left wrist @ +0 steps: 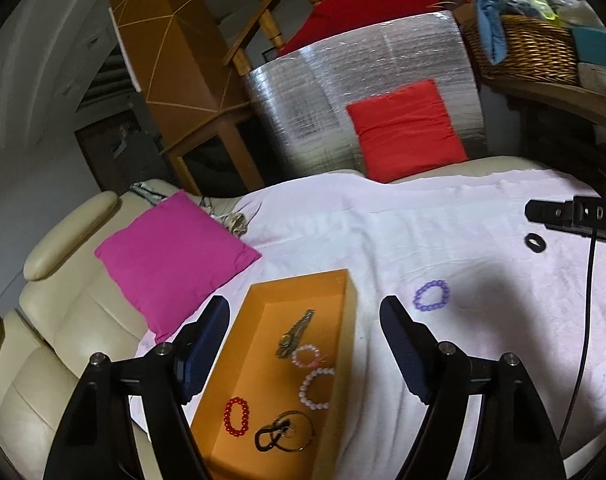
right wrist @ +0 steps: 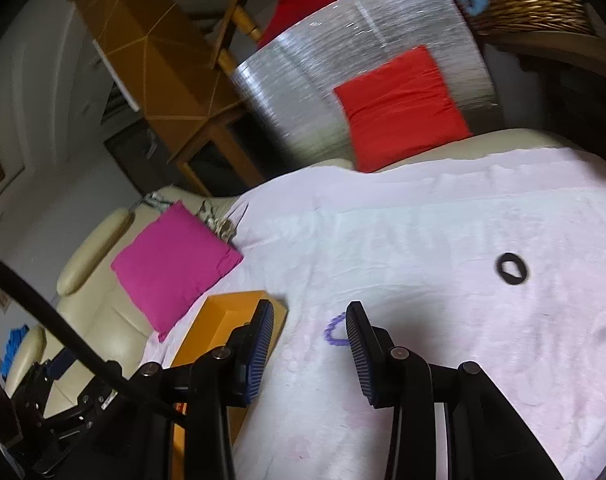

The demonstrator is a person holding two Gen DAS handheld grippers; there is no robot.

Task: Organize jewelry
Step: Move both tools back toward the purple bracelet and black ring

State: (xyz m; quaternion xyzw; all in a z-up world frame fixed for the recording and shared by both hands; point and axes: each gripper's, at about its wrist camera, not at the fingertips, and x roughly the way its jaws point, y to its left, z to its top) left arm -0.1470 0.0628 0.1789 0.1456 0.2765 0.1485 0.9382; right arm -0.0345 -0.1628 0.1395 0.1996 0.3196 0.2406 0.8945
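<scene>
An orange box (left wrist: 345, 296) lies on the white cloth and holds a red bead bracelet (left wrist: 236, 416), two pale pink bracelets (left wrist: 316, 389), a metal clip (left wrist: 296, 333) and a black hair tie with a ring (left wrist: 283, 435). My left gripper (left wrist: 305, 320) is open and empty above the box. A purple bead bracelet (left wrist: 431, 296) lies right of the box; in the right wrist view (right wrist: 334, 332) it is partly hidden behind my right finger. My right gripper (right wrist: 309, 322) is open and empty just left of it. A black hair tie (right wrist: 512, 268) lies farther right.
A magenta pillow (left wrist: 175, 258) sits left of the box on the cream sofa (left wrist: 63, 320). A red pillow (left wrist: 405, 130) leans on a silver foil panel (left wrist: 323, 92) at the back. A wicker basket (left wrist: 527, 46) stands at the far right. A black cable (left wrist: 587, 300) hangs on the right.
</scene>
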